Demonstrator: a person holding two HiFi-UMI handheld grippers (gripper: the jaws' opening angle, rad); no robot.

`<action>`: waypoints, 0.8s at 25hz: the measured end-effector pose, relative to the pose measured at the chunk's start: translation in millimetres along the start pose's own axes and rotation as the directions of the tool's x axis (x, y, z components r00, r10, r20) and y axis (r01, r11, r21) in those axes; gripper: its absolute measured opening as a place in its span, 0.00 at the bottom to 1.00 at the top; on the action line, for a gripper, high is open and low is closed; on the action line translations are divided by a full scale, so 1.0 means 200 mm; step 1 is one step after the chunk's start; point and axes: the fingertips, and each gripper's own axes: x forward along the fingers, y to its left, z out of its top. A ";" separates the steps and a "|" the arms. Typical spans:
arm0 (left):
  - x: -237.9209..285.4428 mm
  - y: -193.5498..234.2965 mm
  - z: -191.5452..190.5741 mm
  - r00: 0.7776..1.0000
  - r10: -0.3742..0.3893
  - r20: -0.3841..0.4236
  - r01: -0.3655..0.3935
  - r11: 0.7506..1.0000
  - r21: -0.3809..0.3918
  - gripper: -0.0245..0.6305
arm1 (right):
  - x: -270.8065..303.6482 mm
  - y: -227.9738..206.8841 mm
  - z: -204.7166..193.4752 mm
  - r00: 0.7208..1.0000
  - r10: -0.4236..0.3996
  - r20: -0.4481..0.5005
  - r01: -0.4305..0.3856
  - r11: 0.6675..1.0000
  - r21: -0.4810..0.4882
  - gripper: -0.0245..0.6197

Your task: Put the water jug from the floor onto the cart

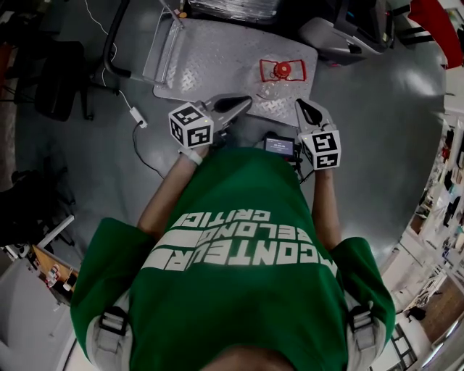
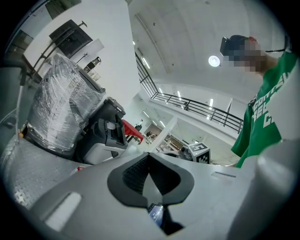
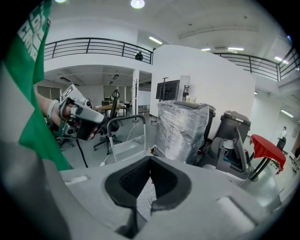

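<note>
Head view: water jug (image 1: 281,72) sits on cart (image 1: 214,58), beyond both closed, empty fingers (image 1: 233,105).

The person's shirt (image 1: 239,290) is bright green with white block lettering across it. The floor (image 1: 377,130) is plain mid-grey. At twelve o'clock in the head view, the cart (image 1: 217,58) is silver-grey with a raised diamond-tread pattern, and its push bar (image 1: 110,43) is black. The water jug (image 1: 281,70), at one o'clock, is clear with a red cap and red top grip. The left gripper (image 1: 245,101) and right gripper (image 1: 299,103) are pale grey with black pads. Each one's cube carries black-and-white square markers. A white cable (image 1: 123,98) trails at ten o'clock. A red cloth (image 1: 435,22) shows at two o'clock.
</note>
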 end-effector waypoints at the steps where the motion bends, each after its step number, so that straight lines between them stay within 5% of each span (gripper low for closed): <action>1: 0.03 -0.01 -0.01 1.000 0.003 0.001 -0.003 1.000 -0.005 0.04 | 0.01 0.04 -0.06 0.995 0.078 0.065 -0.090 0.976 0.199 0.03; 2: 0.06 -0.02 -0.02 1.000 0.005 0.001 -0.005 1.000 -0.009 0.04 | 0.00 0.04 -0.10 0.989 0.108 0.098 -0.132 0.950 0.282 0.03; 3: 0.10 -0.03 -0.03 1.000 0.004 -0.001 -0.004 1.000 -0.011 0.04 | -0.04 -0.01 -0.09 0.995 0.078 0.064 -0.089 0.974 0.208 0.03; 4: 0.13 -0.05 -0.04 1.000 0.002 -0.007 -0.002 1.000 -0.011 0.04 | -0.10 -0.10 -0.04 1.000 -0.001 -0.002 0.001 1.000 0.017 0.03; 5: 0.16 -0.07 -0.06 1.000 -0.001 -0.015 0.001 1.000 -0.009 0.04 | -0.16 -0.19 0.00 0.995 -0.088 -0.049 0.077 0.981 -0.180 0.03; 7: 0.23 -0.12 -0.10 0.999 -0.005 -0.034 0.004 1.000 -0.006 0.04 | -0.25 -0.28 0.01 0.984 -0.161 -0.074 0.127 0.934 -0.333 0.03; 20: 0.46 -0.27 -0.24 0.997 0.006 -0.083 -0.006 1.000 -0.005 0.04 | -0.44 -0.47 -0.11 0.989 -0.136 -0.065 0.116 0.961 -0.253 0.03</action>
